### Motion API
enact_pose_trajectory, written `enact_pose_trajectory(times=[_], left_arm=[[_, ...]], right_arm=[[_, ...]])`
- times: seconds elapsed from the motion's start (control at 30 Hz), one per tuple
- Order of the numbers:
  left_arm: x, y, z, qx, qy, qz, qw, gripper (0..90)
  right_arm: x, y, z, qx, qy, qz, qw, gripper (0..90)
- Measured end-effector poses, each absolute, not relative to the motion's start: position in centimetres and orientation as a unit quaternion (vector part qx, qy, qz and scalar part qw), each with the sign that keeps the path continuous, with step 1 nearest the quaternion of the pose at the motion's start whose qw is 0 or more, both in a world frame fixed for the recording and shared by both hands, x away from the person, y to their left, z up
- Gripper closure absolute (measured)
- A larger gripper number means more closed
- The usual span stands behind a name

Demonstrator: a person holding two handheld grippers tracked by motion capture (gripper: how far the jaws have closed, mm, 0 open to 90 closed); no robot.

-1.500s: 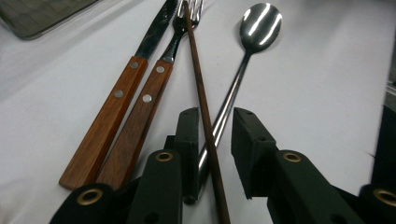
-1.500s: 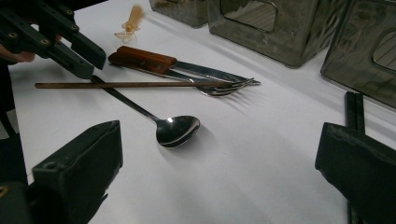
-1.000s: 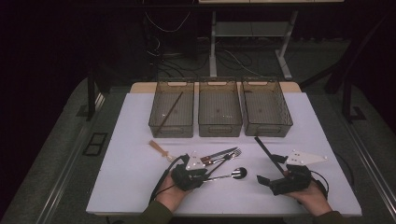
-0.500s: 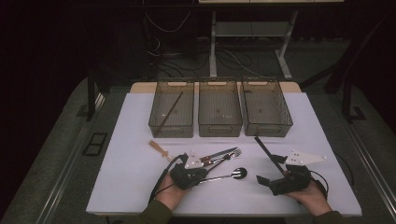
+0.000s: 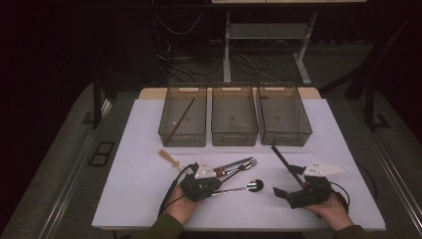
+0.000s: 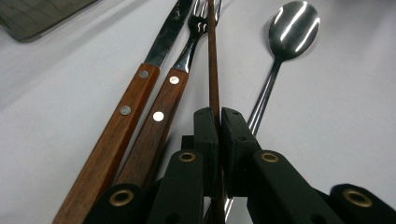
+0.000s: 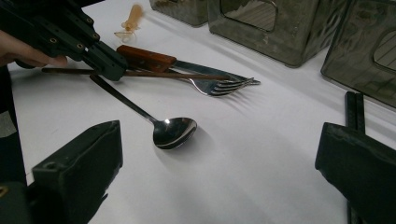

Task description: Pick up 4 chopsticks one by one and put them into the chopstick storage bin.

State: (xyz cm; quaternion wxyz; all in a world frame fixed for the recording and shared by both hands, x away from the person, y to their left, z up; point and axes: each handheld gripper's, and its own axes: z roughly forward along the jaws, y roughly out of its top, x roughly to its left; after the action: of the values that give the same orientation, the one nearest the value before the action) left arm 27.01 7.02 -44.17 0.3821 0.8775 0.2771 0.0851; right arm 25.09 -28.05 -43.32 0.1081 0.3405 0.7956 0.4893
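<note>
High view shows three see-through bins in a row at the far side of the white worktop [image 5: 139, 164]. The left bin [image 5: 183, 140] has one long brown stick [image 5: 180, 120] lying slanted in it. The middle bin [image 5: 234, 140] and the right bin [image 5: 283, 139] look bare inside.

Near the person, the left gripper [image 5: 215, 182] is squeezed shut on a thin brown chopstick [image 6: 213, 70]. In the left gripper view the chopstick runs straight out between the two jaws, over a fork [image 6: 180, 79]. A knife [image 6: 140, 88] with a wooden handle lies just beside the fork, and a shiny spoon [image 6: 285, 42] lies on the other side.

The right gripper [image 5: 281, 191] rests on the worktop with its jaws wide apart, holding nothing. A black stick [image 5: 284, 160] lies near it. A small wooden thing [image 5: 168, 158] lies near the left bin.
</note>
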Motion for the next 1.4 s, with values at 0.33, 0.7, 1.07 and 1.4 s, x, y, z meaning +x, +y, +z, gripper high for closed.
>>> enact_pose_trajectory(times=[0.33, 0.7, 1.07, 1.4], left_arm=[[26.9, 7.3, -43.3, 0.873, 0.271, 0.072, 0.399, 84.9], [27.2, 7.6, -42.3, 0.876, 0.258, 0.057, 0.404, 84.9], [28.1, 9.2, -40.7, 0.868, 0.261, 0.054, 0.420, 85.0], [29.1, 9.8, -39.8, 0.863, 0.261, 0.052, 0.429, 84.9]], right_arm=[[25.2, -28.4, -43.6, 0.348, 0.795, 0.484, 0.108, 1.0], [25.5, -29.1, -43.8, 0.355, 0.796, 0.478, 0.112, 1.0], [25.5, -29.0, -43.7, 0.354, 0.795, 0.480, 0.115, 1.0], [25.6, -29.0, -43.7, 0.356, 0.793, 0.480, 0.114, 1.0]])
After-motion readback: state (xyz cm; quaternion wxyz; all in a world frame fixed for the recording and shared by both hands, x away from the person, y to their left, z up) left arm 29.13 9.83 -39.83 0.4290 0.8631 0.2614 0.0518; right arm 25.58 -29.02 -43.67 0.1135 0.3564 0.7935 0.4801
